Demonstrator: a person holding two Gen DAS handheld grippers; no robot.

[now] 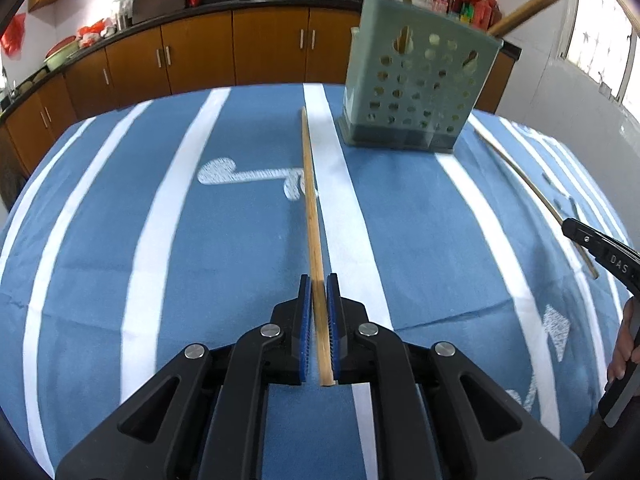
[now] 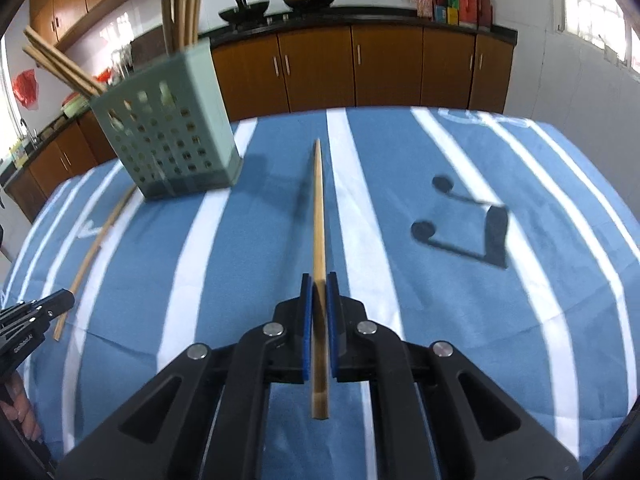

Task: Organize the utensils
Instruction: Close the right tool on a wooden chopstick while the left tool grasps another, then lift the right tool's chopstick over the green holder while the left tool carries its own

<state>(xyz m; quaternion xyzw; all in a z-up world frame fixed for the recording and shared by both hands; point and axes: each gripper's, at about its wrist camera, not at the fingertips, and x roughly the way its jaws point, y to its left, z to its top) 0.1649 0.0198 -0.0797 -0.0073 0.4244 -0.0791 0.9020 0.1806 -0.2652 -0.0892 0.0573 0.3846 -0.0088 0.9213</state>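
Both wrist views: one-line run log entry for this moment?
left hand-held gripper: shut on wooden chopstick | right hand-held gripper: shut on second wooden chopstick | green perforated holder: upright

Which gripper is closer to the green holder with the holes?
It's too close to call. The left gripper has the green holder ahead to its right; the right gripper has it ahead to its left. Each has its jaws shut on a chopstick.
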